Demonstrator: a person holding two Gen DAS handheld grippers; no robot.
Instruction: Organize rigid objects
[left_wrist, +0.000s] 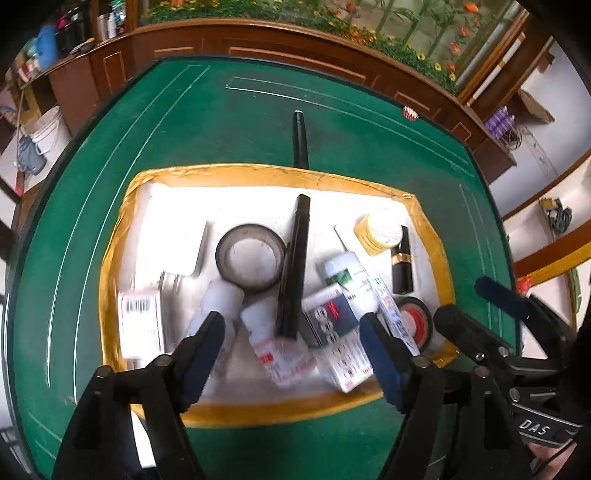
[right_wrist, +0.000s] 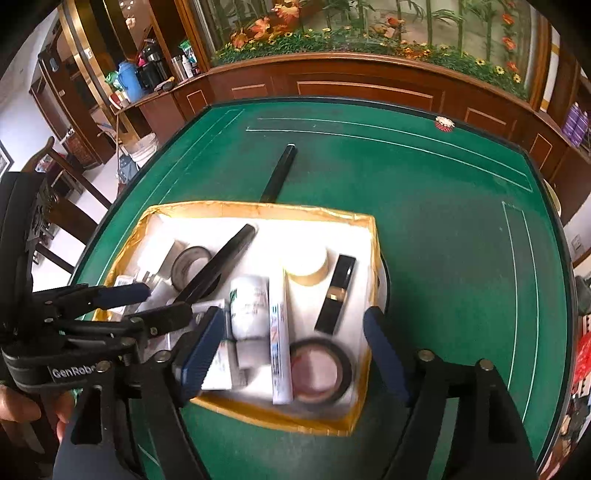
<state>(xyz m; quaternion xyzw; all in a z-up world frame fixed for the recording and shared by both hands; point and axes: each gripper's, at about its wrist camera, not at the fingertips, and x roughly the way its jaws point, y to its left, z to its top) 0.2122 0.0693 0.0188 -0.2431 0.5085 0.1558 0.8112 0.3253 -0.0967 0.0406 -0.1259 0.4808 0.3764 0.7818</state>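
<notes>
On the green felt surface (left_wrist: 229, 122) sits a gold-rimmed tray (left_wrist: 258, 173) w/ white liner, crammed w/ rigid items. Both claws hover above its near edge, nothing held.

Left claw (left_wrist: 291, 354): jaws apart, empty; blue pads visible. Right claw (right_wrist: 295, 350): jaws apart, empty too. In the left view the right claw shows at right; its body reads "DAS". In the right view the left claw shows at left; body reads "GenRobo…", rest cut off. A hand (right_wrist: 22, 410) grips it at the lower left.

Tray contents, left cam:
- grey tape roll (left_wrist: 251, 256), centre
- long black tube (left_wrist: 295, 266) lying across the middle, tilted
- white bottle (left_wrist: 221, 306) just under the left pad
- barcode box (left_wrist: 142, 323) at left; text too blurred to read
- white/green box (left_wrist: 351, 277) and a printed box (left_wrist: 340, 343); print unreadable
- yellow jar w/ white lid (left_wrist: 380, 230), far right
- black lipstick w/ gold band (left_wrist: 402, 258) beside the jar
- red/black tape roll (left_wrist: 415, 317), near right corner

Right cam: white tube w/ blue lettering (right_wrist: 279, 343), illegible due to blur.

Outside the tray: second black tube (left_wrist: 299, 138) on the felt beyond the far rim, and a small red/white chip (left_wrist: 409, 112) near the surface's far edge.
</notes>
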